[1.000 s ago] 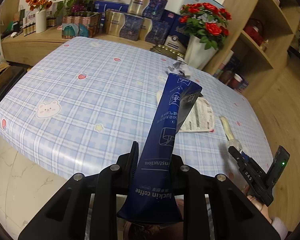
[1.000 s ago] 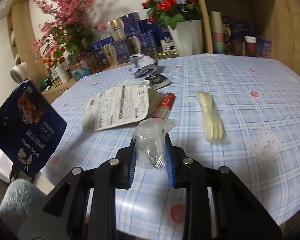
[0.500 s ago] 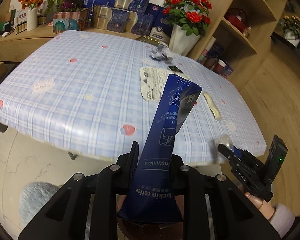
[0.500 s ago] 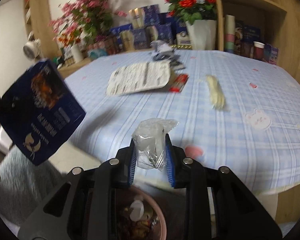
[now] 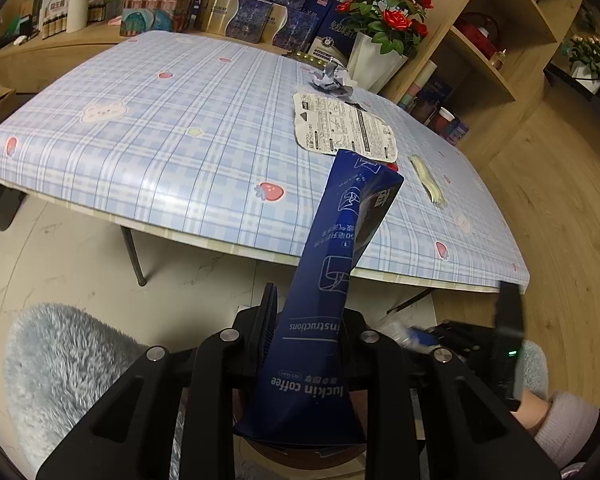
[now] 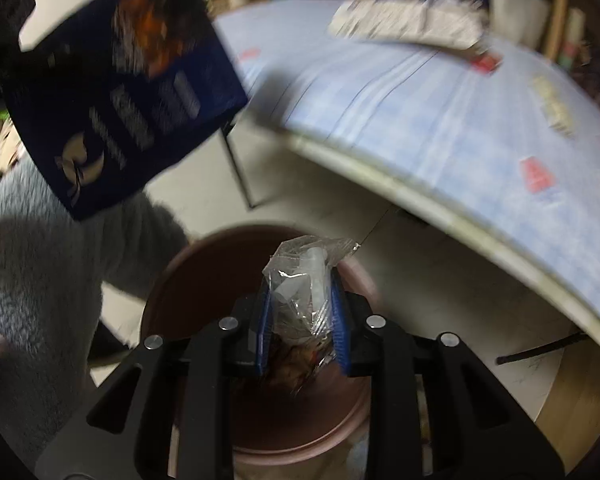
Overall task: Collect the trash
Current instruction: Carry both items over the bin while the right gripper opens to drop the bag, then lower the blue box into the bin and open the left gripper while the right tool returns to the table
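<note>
My left gripper (image 5: 306, 320) is shut on a dark blue coffee box (image 5: 332, 280), held upright off the table's front edge; the box also shows in the right wrist view (image 6: 120, 80). My right gripper (image 6: 300, 316) is shut on a crumpled clear plastic bag (image 6: 304, 276), held just above a brown round trash bin (image 6: 204, 280) on the floor. The right gripper shows in the left wrist view (image 5: 416, 336). On the table (image 5: 160, 152) lie a white printed wrapper (image 5: 344, 128), crumpled grey paper (image 5: 332, 78) and a pale yellow strip (image 5: 426, 180).
A grey fluffy rug or sleeve (image 5: 72, 360) lies at the left on the pale floor. A white vase of red roses (image 5: 376, 56) and boxes stand behind the table. A wooden shelf (image 5: 500, 60) rises at the right. A table leg (image 5: 134, 256) is close by.
Both grippers have pulled back from the table and dropped toward the floor. The right gripper with the plastic bag now hangs over the brown bin. Both loads stay gripped.
</note>
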A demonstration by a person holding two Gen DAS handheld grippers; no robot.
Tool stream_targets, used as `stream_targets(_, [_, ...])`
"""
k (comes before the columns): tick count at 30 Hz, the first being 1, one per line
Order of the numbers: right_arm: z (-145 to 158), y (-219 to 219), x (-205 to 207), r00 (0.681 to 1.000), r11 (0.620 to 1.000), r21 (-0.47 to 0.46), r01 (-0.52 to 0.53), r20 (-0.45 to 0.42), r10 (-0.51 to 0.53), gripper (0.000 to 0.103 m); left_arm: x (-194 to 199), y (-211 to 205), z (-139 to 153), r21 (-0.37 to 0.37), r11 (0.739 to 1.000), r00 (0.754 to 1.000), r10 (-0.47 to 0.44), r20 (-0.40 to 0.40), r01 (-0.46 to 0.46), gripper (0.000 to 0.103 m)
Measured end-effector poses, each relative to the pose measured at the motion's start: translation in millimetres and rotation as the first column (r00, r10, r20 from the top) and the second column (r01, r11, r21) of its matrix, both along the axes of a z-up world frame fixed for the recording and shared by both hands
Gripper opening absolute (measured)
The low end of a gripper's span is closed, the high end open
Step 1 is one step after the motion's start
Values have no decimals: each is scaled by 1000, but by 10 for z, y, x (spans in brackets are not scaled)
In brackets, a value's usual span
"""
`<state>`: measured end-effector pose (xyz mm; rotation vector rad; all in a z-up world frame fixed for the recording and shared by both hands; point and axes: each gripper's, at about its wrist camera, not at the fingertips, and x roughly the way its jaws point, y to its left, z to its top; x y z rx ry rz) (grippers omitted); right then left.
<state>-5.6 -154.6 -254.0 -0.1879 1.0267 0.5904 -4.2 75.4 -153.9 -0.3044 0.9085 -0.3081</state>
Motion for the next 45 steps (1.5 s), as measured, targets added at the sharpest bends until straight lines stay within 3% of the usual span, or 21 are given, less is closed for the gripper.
stream_targets(6, [-390, 317, -37, 973, 987, -56, -154, -181, 141, 28, -31, -2, -96, -6, 1000, 1000, -2, -25, 2, 23])
stream_targets(11, [-591, 436, -96, 945, 973, -93, -213, -273, 181, 34, -22, 0, -180, -8, 1000, 999, -2, -47, 2, 23])
stream_targets(14, [-619, 424, -93, 937, 973, -87, -212, -300, 178, 41, -14, 10, -215, -13, 1000, 998, 1, -55, -2, 23])
stream_targets(18, [-611, 379, -73, 942, 980, -80, -184, -300, 152, 60, -8, -23, -241, -8, 1000, 998, -6, -62, 6, 23])
stream_targets(21, [-499, 298, -24, 961, 987, -75, -139, -249, 116, 77, -8, -47, -261, -5, 1000, 998, -13, -69, 13, 23])
stream_targets(25, [-220, 146, 17, 990, 997, -44, -59, -134, 53, 91, 3, -67, -289, -4, 1000, 996, -21, -83, 21, 23])
stream_targets(29, [116, -34, -11, 1000, 1000, 18, 25, 9, -25, 95, 14, -127, -318, 4, 999, 994, -47, -98, 47, 23])
stream_targets(33, [455, -231, -56, 980, 991, 90, 103, 162, -117, 97, 3, -255, -337, 28, 995, 990, -89, -108, 93, 23])
stream_targets(36, [690, -402, -104, 944, 974, 162, 161, 262, -199, 97, -2, -347, -361, 50, 991, 986, -116, -120, 123, 23])
stream_targets(40, [953, -656, -175, 853, 936, 230, 268, 394, -341, 97, 8, -460, -457, 69, 985, 975, -148, -163, 161, 23])
stream_targets(45, [1043, -928, -112, 755, 883, 236, 406, 458, -469, 97, 71, -626, -673, 100, 972, 951, -184, -249, 214, 23])
